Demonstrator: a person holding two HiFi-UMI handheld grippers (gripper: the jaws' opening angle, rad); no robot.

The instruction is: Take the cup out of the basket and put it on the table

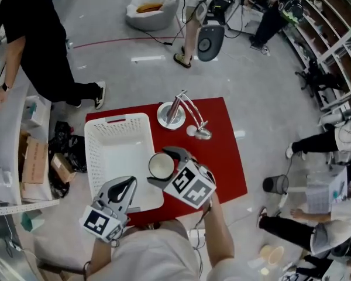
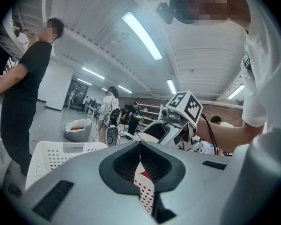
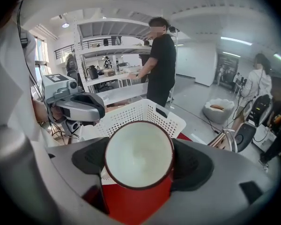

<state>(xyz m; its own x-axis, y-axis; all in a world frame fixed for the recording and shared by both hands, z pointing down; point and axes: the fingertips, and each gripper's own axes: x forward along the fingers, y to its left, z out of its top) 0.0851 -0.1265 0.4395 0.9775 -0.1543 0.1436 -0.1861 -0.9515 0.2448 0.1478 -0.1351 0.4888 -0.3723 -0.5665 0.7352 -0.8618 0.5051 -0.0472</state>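
Head view, red table (image 1: 229, 157), grey floor (image 1: 251, 69)

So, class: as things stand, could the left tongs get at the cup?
Probably not cleanly. The cup is clamped in the right tongs, whose jaws cover its two sides, and the left tongs are shut at the basket's near edge.

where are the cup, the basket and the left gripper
cup (image 1: 161, 166), head view, its white inside
basket (image 1: 118, 120), head view, far rim by the handle slot
left gripper (image 2: 140, 149), left gripper view, where the shut jaws meet
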